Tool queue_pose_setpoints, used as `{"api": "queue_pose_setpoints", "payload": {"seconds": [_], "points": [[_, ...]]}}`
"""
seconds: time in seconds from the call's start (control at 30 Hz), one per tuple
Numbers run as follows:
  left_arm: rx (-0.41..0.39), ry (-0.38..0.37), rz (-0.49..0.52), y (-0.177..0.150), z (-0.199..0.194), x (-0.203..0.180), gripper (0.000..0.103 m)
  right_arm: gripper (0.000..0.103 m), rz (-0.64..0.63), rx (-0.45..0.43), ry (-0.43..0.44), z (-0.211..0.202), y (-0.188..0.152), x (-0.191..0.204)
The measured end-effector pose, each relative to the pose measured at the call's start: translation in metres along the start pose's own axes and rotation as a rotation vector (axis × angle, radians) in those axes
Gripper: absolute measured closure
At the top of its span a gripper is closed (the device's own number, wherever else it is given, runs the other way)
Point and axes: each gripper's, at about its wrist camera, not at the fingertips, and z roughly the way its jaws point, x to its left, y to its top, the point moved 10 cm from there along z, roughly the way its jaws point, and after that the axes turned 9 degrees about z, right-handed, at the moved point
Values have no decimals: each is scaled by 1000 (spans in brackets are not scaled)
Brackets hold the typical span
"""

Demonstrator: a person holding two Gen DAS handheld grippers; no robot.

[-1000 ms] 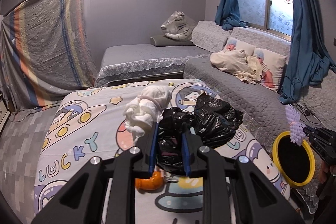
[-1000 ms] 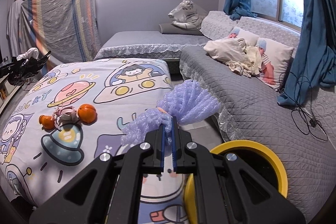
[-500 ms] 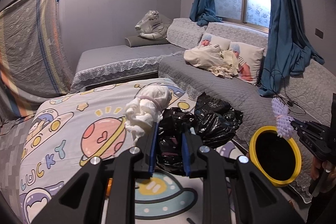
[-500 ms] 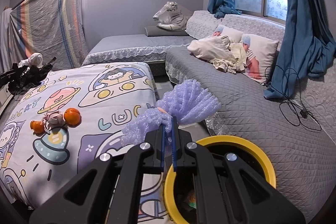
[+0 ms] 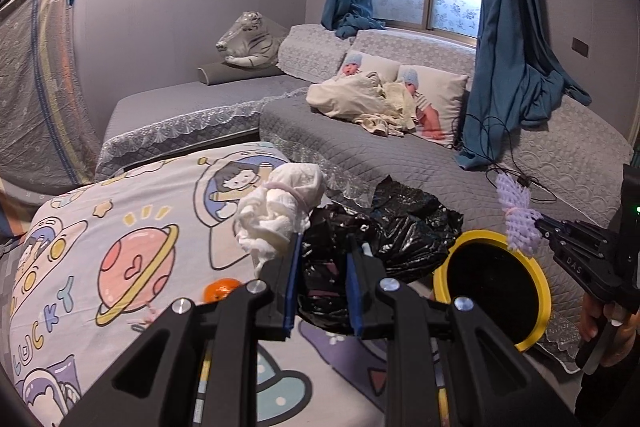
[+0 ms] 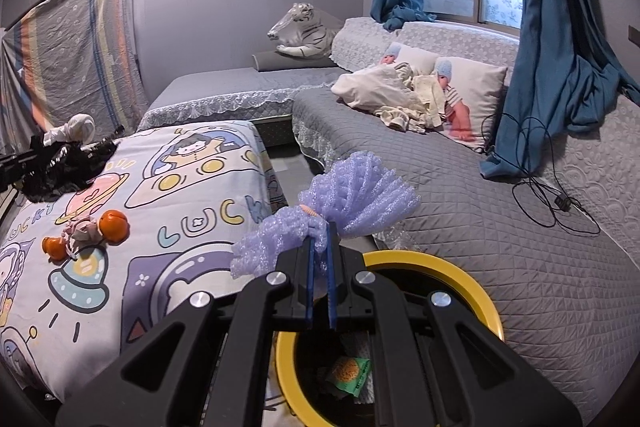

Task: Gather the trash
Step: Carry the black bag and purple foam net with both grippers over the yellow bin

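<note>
Trash is in both of my tongs. In my left gripper (image 5: 322, 279) a crumpled black plastic bag (image 5: 384, 235) is pinched between the blue pads, which stand a little apart with the bag's bulk filling the gap; the rest of the bag billows out ahead and to the right of the tips. A white tissue wad (image 5: 280, 207), tied round with a thin band, sits against the outer side of the left finger, up against the bag; I cannot tell whether it is clamped or only carried along with it.

My right gripper (image 6: 319, 241) is closed tight on a purple foam net (image 6: 340, 203), squeezed at its waist so that it fans out above and to the left of the tips. Directly under these tongs is the yellow-rimmed bin (image 6: 472, 291), its mouth open below the foam, with a green wrapper (image 6: 352, 373) lying inside.

In the left view, the bin (image 5: 536, 291) stands to the right of the bag, beside the bed, and the foam net (image 5: 516, 215) hangs over its far rim.

Left of the right tongs, on the cartoon bedspread (image 6: 192, 195), lie two orange fruits (image 6: 114, 225) with a crumpled pinkish scrap (image 6: 82, 233) between them. The grey sofa (image 6: 480, 195) runs along the far side of the bin.
</note>
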Motion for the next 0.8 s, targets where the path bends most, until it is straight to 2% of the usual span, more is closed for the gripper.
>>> {"api": "queue_pose_setpoints", "payload": {"seconds": [0.3,0.8], "points": [[23,-81,39,2,28,-45,84,99,22,2,-39,1,0,-23],[51,-184,85,6,61,-92,84,99,55,22,-111,8,-6,-58]]}}
